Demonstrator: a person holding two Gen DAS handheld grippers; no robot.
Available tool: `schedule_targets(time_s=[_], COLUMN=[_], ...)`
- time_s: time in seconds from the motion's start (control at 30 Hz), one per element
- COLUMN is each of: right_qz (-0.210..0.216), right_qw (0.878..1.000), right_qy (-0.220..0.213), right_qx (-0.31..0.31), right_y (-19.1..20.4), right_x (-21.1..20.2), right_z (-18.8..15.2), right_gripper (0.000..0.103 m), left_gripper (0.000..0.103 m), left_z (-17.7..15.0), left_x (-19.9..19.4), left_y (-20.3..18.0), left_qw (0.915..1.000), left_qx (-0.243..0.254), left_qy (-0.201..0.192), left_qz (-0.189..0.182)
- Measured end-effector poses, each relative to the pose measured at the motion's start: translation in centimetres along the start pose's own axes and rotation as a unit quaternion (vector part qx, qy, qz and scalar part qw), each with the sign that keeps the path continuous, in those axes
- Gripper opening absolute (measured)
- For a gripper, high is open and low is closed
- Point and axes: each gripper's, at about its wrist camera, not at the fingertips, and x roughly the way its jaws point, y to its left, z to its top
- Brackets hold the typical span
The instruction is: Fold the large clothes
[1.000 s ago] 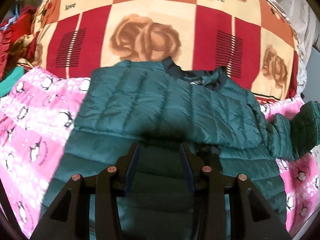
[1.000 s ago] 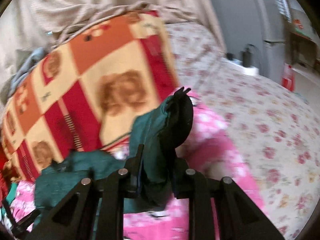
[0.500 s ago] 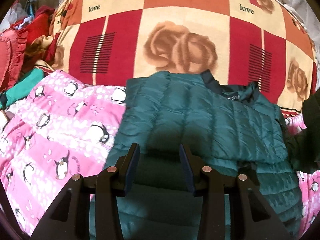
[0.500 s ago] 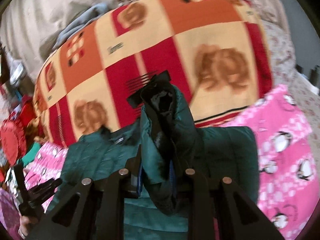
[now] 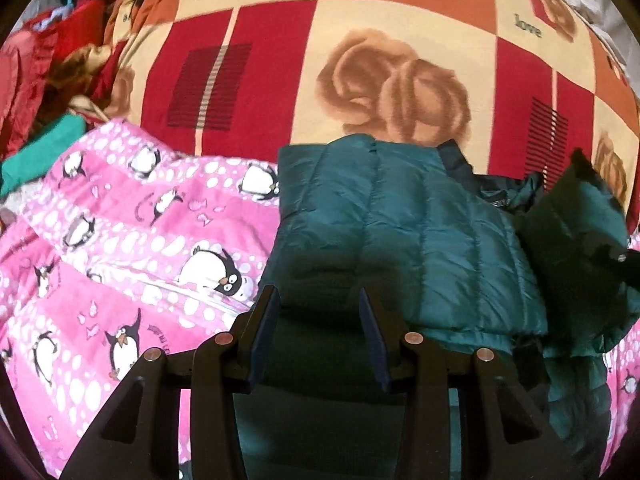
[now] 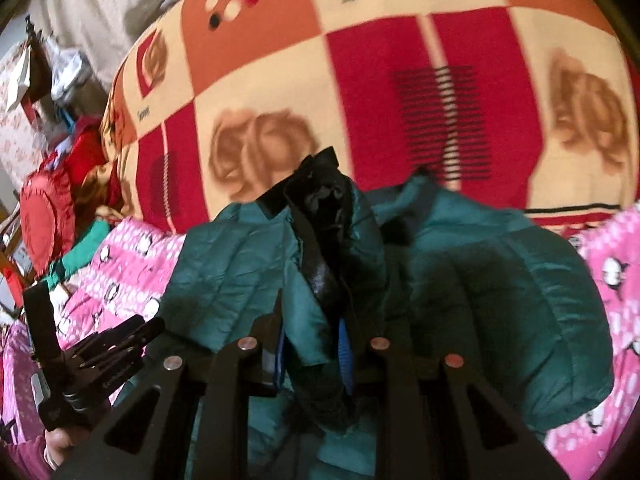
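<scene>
On the pink penguin blanket (image 5: 132, 240), the green puffer jacket (image 5: 384, 240) lies spread just beyond your left gripper (image 5: 320, 300), its collar toward the far red-and-cream rose quilt (image 5: 360, 60). Your left gripper's 2 fingers stand parted over the jacket's near part, with nothing pinched between them. Your right gripper (image 6: 312, 316) is clamped on the jacket's sleeve (image 6: 332, 240), whose dark cuff rises above the fingertips over the jacket body. Compared with 1 second ago, the sleeve has swung from out over the right side of the bed to above the jacket's chest, and your left gripper has shifted left, so more blanket now shows beside it. At far left, red clothes (image 5: 48, 52) sit heaped beside the quilt.
</scene>
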Motion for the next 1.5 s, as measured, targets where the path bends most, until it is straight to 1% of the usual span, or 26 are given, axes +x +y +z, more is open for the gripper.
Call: schedule_targets(time_s=[0.13, 0.23, 0.27, 0.3, 0.37, 0.4, 0.43, 0.5, 0.63, 0.7, 0.77, 0.8, 0.83, 0.87, 0.93, 0.97, 1.0, 1.03, 1.07, 1.1, 1.13, 1.17, 1.23, 1.3, 1.4, 1.5], right_qz=[0.011, 0.025, 0.032, 0.045, 0.069, 0.08, 0.085, 0.083, 0.074, 0.059, 0.048, 0.039, 0.029, 0.018, -0.009, -0.02, -0.028, -0.033, -0.044, -0.056, -0.064, -0.073, -0.084, -0.086, -0.068, -0.057], right_qw=[1.0, 0.999, 0.999, 0.998, 0.996, 0.995, 0.995, 0.996, 0.997, 0.998, 0.998, 0.998, 0.998, 0.998, 0.997, 0.996, 0.994, 0.993, 0.991, 0.989, 0.987, 0.985, 0.981, 0.978, 0.979, 0.983], right_qy=[0.018, 0.031, 0.035, 0.044, 0.05, 0.048, 0.044, 0.033, 0.008, -0.007, -0.017, -0.023, -0.028, -0.032, -0.04, -0.043, -0.047, -0.05, -0.057, -0.063, -0.069, -0.073, -0.072, -0.063, -0.058, -0.051], right_qx=[0.001, 0.011, 0.014, 0.02, 0.026, 0.026, 0.021, 0.013, 0.025, 0.031, 0.035, 0.039, 0.043, 0.049, 0.068, 0.079, 0.091, 0.099, 0.111, 0.121, 0.13, 0.141, 0.16, 0.177, 0.184, 0.169], right_y=[1.8, 2.4, 2.5, 2.7, 2.7, 2.9, 3.0, 2.9, 0.9, -0.8, -2.4, -3.5, -4.5, -5.6, -8.5, -10.0, -11.5, -12.5, -14.0, -15.2, -16.2, -17.1, -18.4, -19.3, -18.9, -17.6], right_x=[3.1, 5.2, 5.8, 6.4, 6.6, 6.3, 5.7, 4.1, 0.5, -2.0, -3.8, -5.0, -6.0, -6.9, -8.9, -9.8, -10.7, -11.3, -12.3, -13.0, -13.5, -13.9, -13.8, -12.8, -10.2, -7.1], right_z=[0.0, -0.1, -0.2, -0.3, -0.4, -0.4, -0.5, -0.4, -0.1, -0.3, -0.3, -0.6, -0.8, -1.1, -1.8, -2.1, -2.3, -2.5, -2.9, -3.2, -3.6, -3.9, -4.4, -4.9, -4.8, -3.9], right_gripper=[0.021, 0.022, 0.028, 0.031, 0.051, 0.053, 0.057, 0.062, 0.067, 0.07, 0.075, 0.076, 0.077, 0.079, 0.081, 0.082, 0.082, 0.082, 0.082, 0.082, 0.082, 0.082, 0.083, 0.083, 0.083, 0.083], left_gripper=[0.017, 0.017, 0.017, 0.017, 0.017, 0.017, 0.018, 0.022, 0.029, 0.04, 0.047, 0.048, 0.049, 0.049, 0.05, 0.049, 0.049, 0.049, 0.038, 0.014, 0.003, 0.0, 0.0, 0.0, 0.0, 0.0], left_z=[0.4, 0.6, 0.7, 0.8, 0.8, 0.8, 0.8, 0.8, 0.7, 0.7, 0.8, 0.9, 1.0, 1.3, 1.5, 1.5, 1.5, 1.5, 1.5, 1.6, 1.8, 2.1, 2.9, 4.0, 5.1, 5.6], left_x=[1.0, 1.0, 0.9, 0.9, 0.8, 0.8, 0.8, 0.8, -0.1, -0.7, -0.9, -1.0, -1.0, -0.9, -0.1, 0.6, 1.0, 1.6, 1.8, 1.9, 1.8, 1.6, 0.9, -0.4, -2.2, -2.5], left_y=[1.1, 1.6, 1.7, 1.7, 1.9, 2.0, 2.1, 2.3, 2.4, 2.0, 1.0, 0.6, -0.5, -1.4, -3.1, -4.2, -4.7, -5.6, -6.2, -6.6, -7.0, -7.4, -7.5, -7.2, -5.9, -3.9], left_qw=[0.9997, 0.9993, 0.9992, 0.9991, 0.9988, 0.9984, 0.9982, 0.9972, 0.9898, 0.9841, 0.979, 0.978, 0.9779, 0.9795, 0.9845, 0.9877, 0.9892, 0.9909, 0.9917, 0.9925, 0.9935, 0.9946, 0.995, 0.9952, 0.9954, 0.9964], left_qx=[-0.019, -0.03, -0.033, -0.035, -0.039, -0.043, -0.045, -0.054, -0.087, -0.1, -0.107, -0.105, -0.098, -0.088, -0.066, -0.055, -0.051, -0.042, -0.036, -0.03, -0.021, -0.013, -0.01, -0.009, -0.01, -0.013], left_qy=[0.015, 0.014, 0.012, 0.01, 0.01, 0.01, 0.011, 0.012, 0.009, 0.006, 0.011, 0.014, 0.017, 0.018, 0.027, 0.04, 0.046, 0.053, 0.05, 0.044, 0.041, 0.035, 0.015, -0.006, -0.043, -0.054], left_qz=[-0.005, -0.014, -0.016, -0.02, -0.029, -0.034, -0.038, -0.05, -0.113, -0.147, -0.173, -0.179, -0.184, -0.18, -0.16, -0.141, -0.129, -0.116, -0.112, -0.11, -0.105, -0.097, -0.098, -0.097, -0.086, -0.064])
